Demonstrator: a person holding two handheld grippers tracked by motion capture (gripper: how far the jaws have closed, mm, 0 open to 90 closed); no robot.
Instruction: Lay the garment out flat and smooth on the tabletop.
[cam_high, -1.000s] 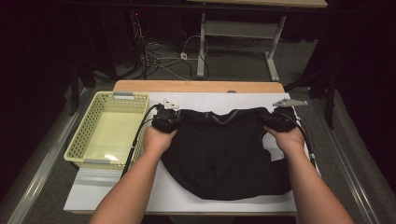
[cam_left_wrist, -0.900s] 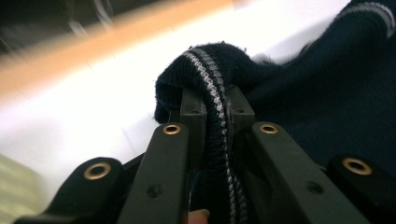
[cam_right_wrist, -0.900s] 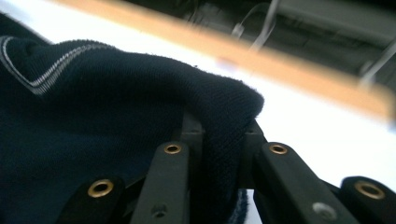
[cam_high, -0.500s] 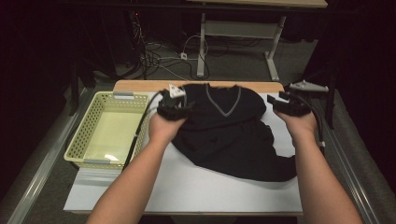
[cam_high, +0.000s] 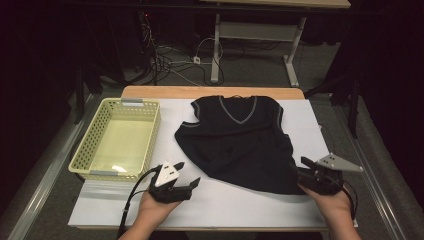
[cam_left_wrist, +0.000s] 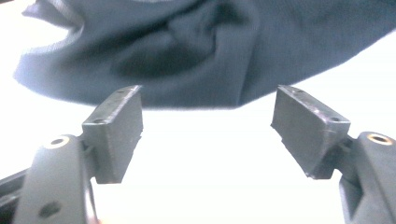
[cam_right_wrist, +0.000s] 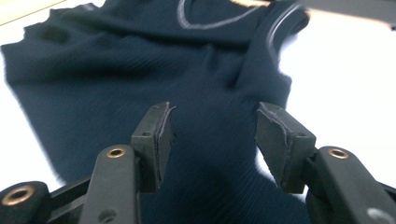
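Your left gripper (cam_high: 187, 176) sits low and left of centre on the counter (cam_high: 240, 205). Its jaws have just been opening and stand released, with bare counter between them, short of the vest (cam_high: 240, 145).

Your right gripper (cam_high: 311, 167), lower right, has released jaws over the vest's hem, ready to take it.

The vest lies spread at mid-frame, neckline at the far edge. The basket (cam_high: 82, 162) stands left of it, apart; nothing blocks either reach.
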